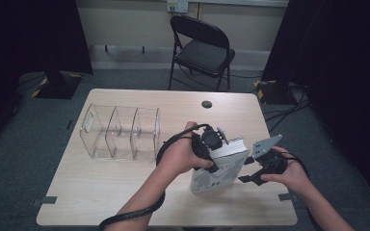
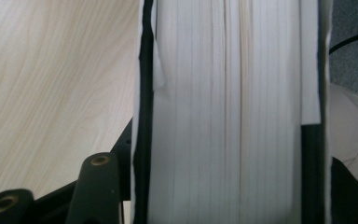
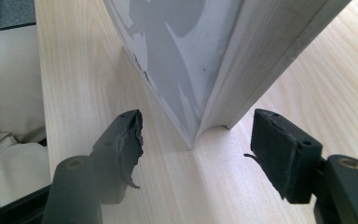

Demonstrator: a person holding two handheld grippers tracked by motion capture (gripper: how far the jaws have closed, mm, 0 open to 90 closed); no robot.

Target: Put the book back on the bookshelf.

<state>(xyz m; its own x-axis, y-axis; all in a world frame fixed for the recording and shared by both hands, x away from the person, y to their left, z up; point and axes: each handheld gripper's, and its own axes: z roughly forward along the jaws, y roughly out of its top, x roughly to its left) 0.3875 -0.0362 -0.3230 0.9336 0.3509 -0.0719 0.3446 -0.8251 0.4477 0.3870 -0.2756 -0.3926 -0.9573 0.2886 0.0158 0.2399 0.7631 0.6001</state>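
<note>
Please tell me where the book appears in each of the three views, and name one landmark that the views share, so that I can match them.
High view: the book stands on edge right of centre, near the table's front, clamped by the left gripper.
Left gripper view: its page block runs top to bottom, centre right.
Right gripper view: its lower corner rests on the wood, top centre, beyond the open right gripper.
Shared landmark: the light wooden table.
</note>
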